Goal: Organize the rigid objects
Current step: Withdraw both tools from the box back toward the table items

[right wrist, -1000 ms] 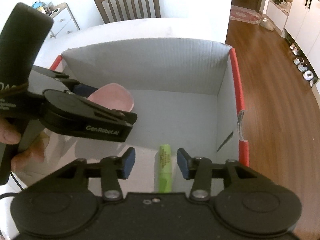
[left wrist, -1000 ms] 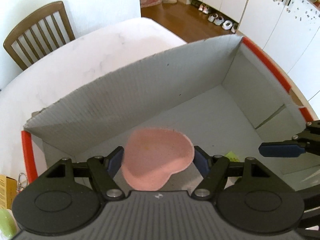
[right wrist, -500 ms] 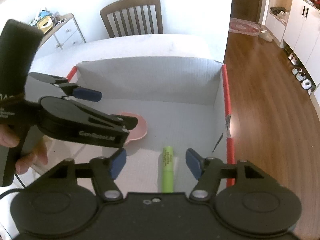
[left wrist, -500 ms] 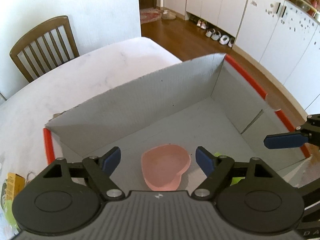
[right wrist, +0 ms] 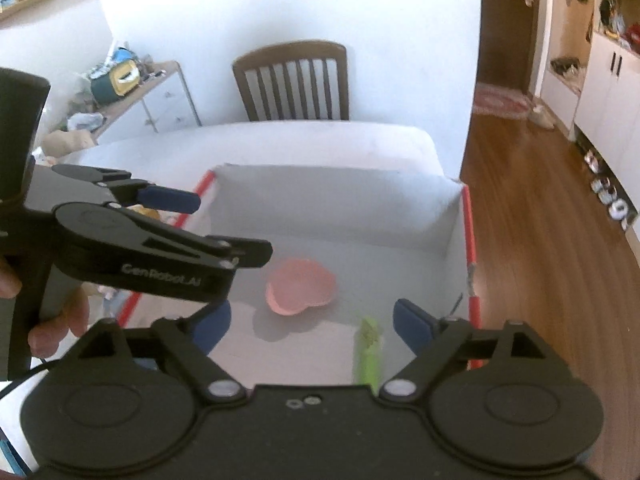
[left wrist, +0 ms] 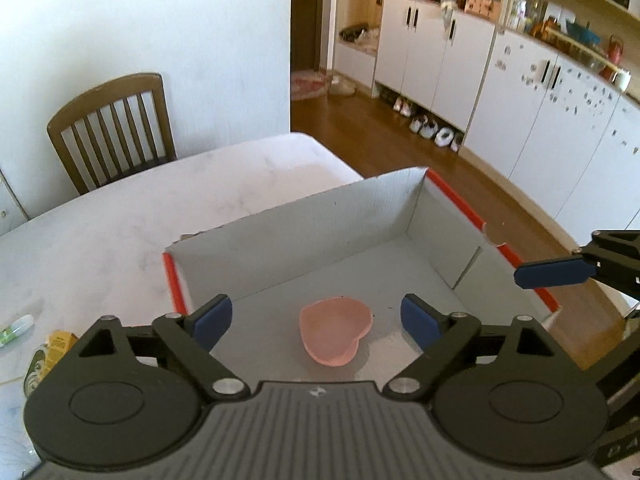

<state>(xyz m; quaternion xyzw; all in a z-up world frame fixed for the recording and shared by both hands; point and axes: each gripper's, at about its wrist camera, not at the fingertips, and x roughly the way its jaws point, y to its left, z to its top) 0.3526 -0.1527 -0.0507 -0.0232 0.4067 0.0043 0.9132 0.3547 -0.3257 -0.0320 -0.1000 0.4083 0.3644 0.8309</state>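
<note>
A pink heart-shaped dish [left wrist: 335, 330] lies on the floor of a grey cardboard box [left wrist: 304, 236] with red-taped edges. My left gripper [left wrist: 316, 322] hangs above the dish, its jaws opening wide, nothing touching the blue pads. In the right wrist view the same dish [right wrist: 301, 286] lies mid-box, and a light green tube [right wrist: 369, 350] rests near the box's front. My right gripper [right wrist: 310, 326] is above the tube, jaws opening, pads clear of it. The left gripper [right wrist: 168, 200] shows at the left, held by a hand [right wrist: 60, 320].
The box sits on a white table [left wrist: 120, 216] near its right edge, above a wooden floor [right wrist: 540, 240]. A wooden chair [left wrist: 112, 128] stands behind the table. A yellow packet [left wrist: 56, 346] and a small green-and-white tube [left wrist: 16, 330] lie left of the box.
Both grippers have let go and risen away from the box floor while their jaws widened. The pink dish and the green tube now lie in the box, smaller in view.
</note>
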